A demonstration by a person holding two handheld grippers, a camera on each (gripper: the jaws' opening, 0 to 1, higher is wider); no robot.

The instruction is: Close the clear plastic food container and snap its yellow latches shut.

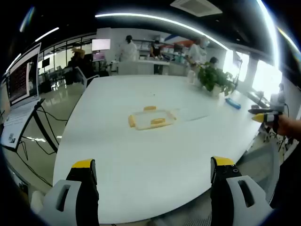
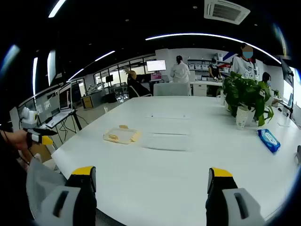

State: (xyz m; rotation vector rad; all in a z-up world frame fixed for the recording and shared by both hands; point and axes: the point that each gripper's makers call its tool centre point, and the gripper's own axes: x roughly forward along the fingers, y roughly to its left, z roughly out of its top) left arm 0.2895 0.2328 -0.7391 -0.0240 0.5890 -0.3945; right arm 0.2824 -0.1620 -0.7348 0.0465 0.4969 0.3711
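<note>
**Both grippers open and well short of the container: the approach comes first**

In the left gripper view the left gripper (image 1: 153, 172) has its yellow-tipped jaws spread wide with nothing between them. The right gripper (image 2: 150, 181) in its own view stands the same way, jaws apart and empty. Both hang over the near edge of the white table (image 1: 141, 160), and neither touches anything.

Ahead of the left jaws, well apart from them and roughly on their centre line, lies the clear plastic food container (image 1: 151, 118), low and flat on the table with yellow latches (image 1: 131, 121) showing at its sides. From the right gripper it sits ahead and to the left of the jaws (image 2: 121, 135). Just beyond it to the right lies a flat clear sheet (image 2: 168, 141), which may be the lid; the pictures do not settle whether the container is already covered.

Judged from this, the step in hand is the reach. Done well, it would bring both grippers in from opposite sides so that one can steady the light box while the other works, since a thin plastic tub is likely to slide on the smooth tabletop. The lid should be seated square before any latch is pressed.

Farther off stand a potted plant (image 2: 244, 96) and a blue packet (image 2: 269, 140), clear of the working path.
</note>
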